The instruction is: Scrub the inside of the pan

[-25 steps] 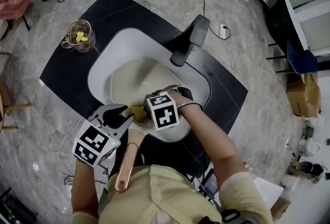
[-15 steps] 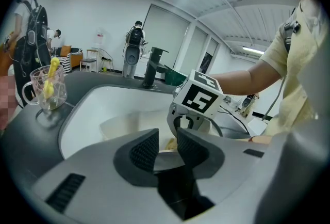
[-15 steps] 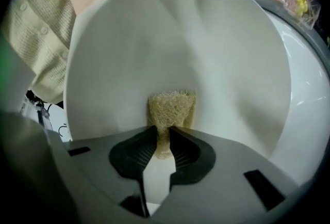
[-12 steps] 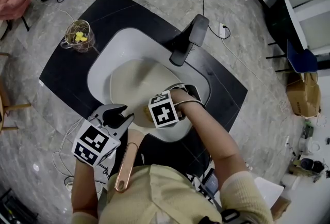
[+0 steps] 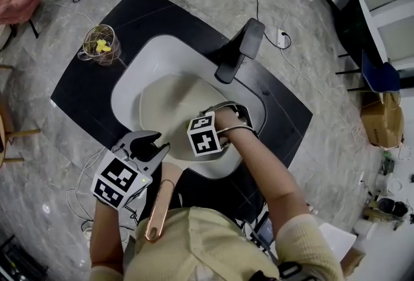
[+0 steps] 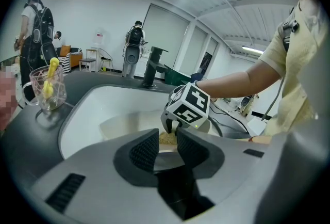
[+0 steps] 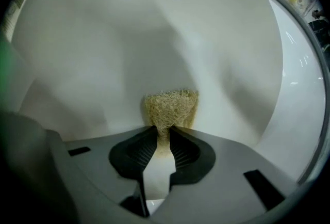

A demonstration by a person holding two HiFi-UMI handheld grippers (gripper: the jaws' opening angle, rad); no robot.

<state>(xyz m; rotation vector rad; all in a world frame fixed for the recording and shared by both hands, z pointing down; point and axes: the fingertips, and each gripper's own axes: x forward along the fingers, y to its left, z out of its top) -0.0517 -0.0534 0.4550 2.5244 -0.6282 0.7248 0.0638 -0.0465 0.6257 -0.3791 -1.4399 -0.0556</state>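
A cream pan lies in the white sink, and its copper handle reaches back toward me. My left gripper stands at the pan's near rim, jaws nearly together on a thin pale edge of the pan. My right gripper reaches down into the pan under its marker cube. It is shut on a straw-coloured fibre scrubber, which presses on the pan's inner wall. From the left gripper view, the scrubber shows just below the right gripper.
A black faucet stands at the sink's far right edge. On the black counter at the far left stands a clear glass holding something yellow. Cables run across the stone floor. People stand in the room behind, seen from the left gripper view.
My right gripper has slid to the right inside the pan with the scrubber, which now sits hidden under the cube in the head view. The left gripper has stayed put.
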